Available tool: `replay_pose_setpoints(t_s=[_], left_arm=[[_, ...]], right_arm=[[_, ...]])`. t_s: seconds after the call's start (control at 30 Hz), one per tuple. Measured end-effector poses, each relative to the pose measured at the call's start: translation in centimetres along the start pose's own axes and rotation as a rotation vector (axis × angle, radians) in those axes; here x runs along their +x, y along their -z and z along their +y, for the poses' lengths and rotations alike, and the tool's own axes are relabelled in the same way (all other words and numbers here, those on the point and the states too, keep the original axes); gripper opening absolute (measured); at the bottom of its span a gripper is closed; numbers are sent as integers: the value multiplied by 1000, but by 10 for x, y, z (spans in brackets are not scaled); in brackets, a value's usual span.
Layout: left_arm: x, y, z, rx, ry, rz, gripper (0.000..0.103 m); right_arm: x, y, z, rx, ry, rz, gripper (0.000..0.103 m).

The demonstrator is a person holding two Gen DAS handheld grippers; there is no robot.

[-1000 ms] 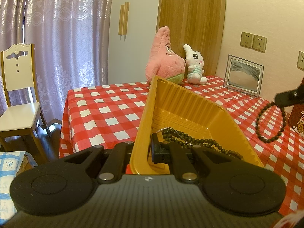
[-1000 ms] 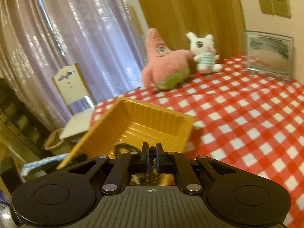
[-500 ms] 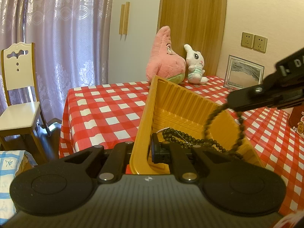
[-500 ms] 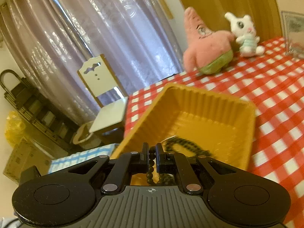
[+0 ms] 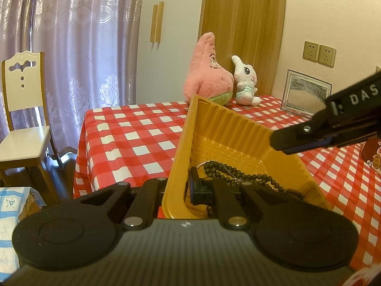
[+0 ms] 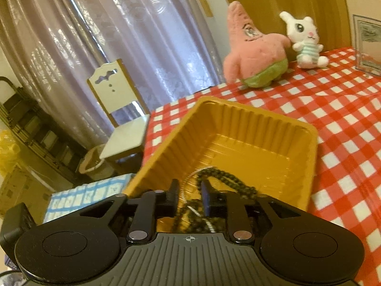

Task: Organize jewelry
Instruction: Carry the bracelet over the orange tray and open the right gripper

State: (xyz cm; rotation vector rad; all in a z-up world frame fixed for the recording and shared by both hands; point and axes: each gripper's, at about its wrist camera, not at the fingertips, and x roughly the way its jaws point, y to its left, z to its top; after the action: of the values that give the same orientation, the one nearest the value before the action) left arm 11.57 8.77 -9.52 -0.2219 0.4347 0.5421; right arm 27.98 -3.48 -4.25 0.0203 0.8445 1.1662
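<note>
A yellow ribbed plastic tray (image 5: 228,119) sits tilted at the near edge of the table. My left gripper (image 5: 181,188) is shut on its near wall. Dark bead strings (image 5: 238,177) and a thin silver chain lie in its bottom. My right gripper (image 5: 281,144) hovers over the tray's right side with nothing hanging from it. In the right wrist view its jaws (image 6: 189,191) are opening. The bead strings (image 6: 228,182) and chain (image 6: 190,205) show below the gap, lying loose in the tray (image 6: 262,128).
A red-and-white checked cloth (image 5: 133,143) covers the table. A pink star plush (image 5: 207,71), a white bunny plush (image 5: 245,81) and a picture frame (image 5: 307,95) stand at the back. A white chair (image 5: 21,109) stands left of the table.
My right gripper carried a dark bead bracelet leftward over the tray, then parted its fingers. The bracelet no longer hangs from it and lies in the tray. The left gripper stayed put.
</note>
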Motion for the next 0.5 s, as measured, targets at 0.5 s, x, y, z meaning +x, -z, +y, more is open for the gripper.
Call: replay_pose_setpoints(t_s=[0.5], left_arm=[[12,6,9,-20,-6,29,7]], right_arm=[[-29,21,-41,17,164,-1,35]])
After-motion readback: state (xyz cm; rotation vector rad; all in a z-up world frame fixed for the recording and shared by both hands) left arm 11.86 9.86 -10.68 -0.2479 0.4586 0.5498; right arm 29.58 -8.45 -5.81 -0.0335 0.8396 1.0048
